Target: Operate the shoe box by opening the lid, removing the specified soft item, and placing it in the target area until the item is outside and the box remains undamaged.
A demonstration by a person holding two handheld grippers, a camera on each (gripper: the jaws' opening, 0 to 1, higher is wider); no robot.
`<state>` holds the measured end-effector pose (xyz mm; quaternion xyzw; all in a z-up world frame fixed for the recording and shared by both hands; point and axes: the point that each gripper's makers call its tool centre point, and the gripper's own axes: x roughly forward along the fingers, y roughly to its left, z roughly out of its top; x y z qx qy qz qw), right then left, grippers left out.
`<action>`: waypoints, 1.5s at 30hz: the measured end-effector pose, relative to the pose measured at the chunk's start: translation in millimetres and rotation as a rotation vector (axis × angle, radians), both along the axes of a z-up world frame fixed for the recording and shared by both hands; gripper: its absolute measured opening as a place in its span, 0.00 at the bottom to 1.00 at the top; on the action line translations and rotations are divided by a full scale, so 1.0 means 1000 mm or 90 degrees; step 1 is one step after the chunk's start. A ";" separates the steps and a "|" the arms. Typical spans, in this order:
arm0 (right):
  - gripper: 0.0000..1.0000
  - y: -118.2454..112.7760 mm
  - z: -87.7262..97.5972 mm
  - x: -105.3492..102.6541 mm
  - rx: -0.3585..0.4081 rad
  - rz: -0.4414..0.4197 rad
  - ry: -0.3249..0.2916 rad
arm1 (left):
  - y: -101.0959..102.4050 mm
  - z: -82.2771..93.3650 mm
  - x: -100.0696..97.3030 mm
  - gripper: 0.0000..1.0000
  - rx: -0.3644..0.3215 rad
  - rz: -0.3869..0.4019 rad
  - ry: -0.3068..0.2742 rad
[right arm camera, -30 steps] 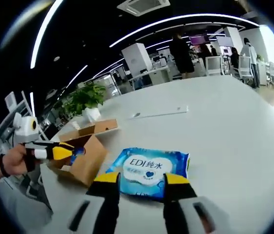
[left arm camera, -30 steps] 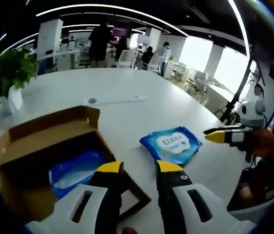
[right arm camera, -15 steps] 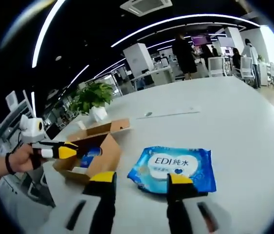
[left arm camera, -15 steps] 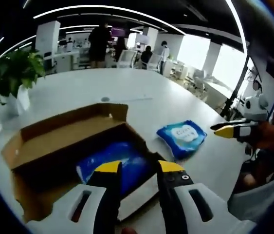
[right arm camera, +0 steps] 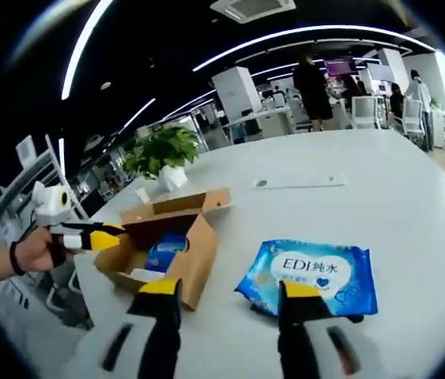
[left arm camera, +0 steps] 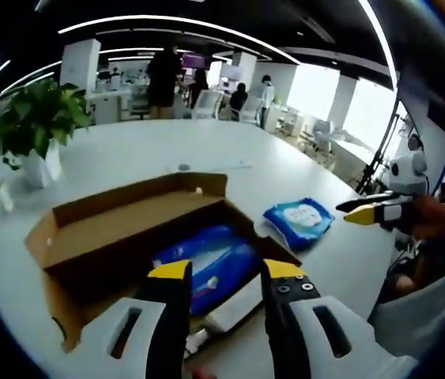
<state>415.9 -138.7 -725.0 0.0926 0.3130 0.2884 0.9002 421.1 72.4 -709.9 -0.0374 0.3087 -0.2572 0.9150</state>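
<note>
While the brown cardboard box (left arm camera: pixel 127 229) sits open near the table's (left arm camera: pixel 127 150) edge with its lid folded back, a blue soft pack (left arm camera: pixel 206 264) lies inside it, a white flap on its top. The left gripper (left arm camera: pixel 226 272) hovers just over the box's near rim, jaws apart and empty. A second pack (right arm camera: pixel 309 272), blue with a white label reading "EDI", lies flat on the table beside the box. The right gripper (right arm camera: pixel 230 288) hangs above it, jaws apart, holding nothing. A potted plant (left arm camera: pixel 36 126) stands near the far table edge.
</note>
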 end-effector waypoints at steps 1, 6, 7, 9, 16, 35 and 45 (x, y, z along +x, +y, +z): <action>0.48 0.005 0.000 -0.001 -0.005 0.012 -0.003 | 0.002 0.000 -0.001 0.36 0.001 0.003 -0.001; 0.50 0.021 0.001 -0.005 -0.004 0.036 -0.003 | 0.010 -0.001 -0.010 0.38 -0.009 0.019 0.000; 0.51 0.023 0.001 -0.005 -0.003 0.039 -0.004 | 0.011 -0.002 -0.013 0.38 -0.013 0.020 0.004; 0.51 0.028 0.002 -0.005 0.000 0.048 -0.007 | 0.012 -0.001 -0.017 0.40 -0.016 0.025 0.002; 0.53 0.039 0.003 -0.003 0.000 0.082 -0.007 | 0.026 -0.002 -0.028 0.42 -0.009 0.049 -0.001; 0.55 0.088 0.016 0.022 -0.015 0.172 -0.034 | 0.050 -0.004 -0.029 0.45 -0.022 0.104 0.001; 0.56 0.117 0.015 0.032 -0.008 0.226 -0.032 | 0.053 -0.003 -0.038 0.45 -0.021 0.110 -0.001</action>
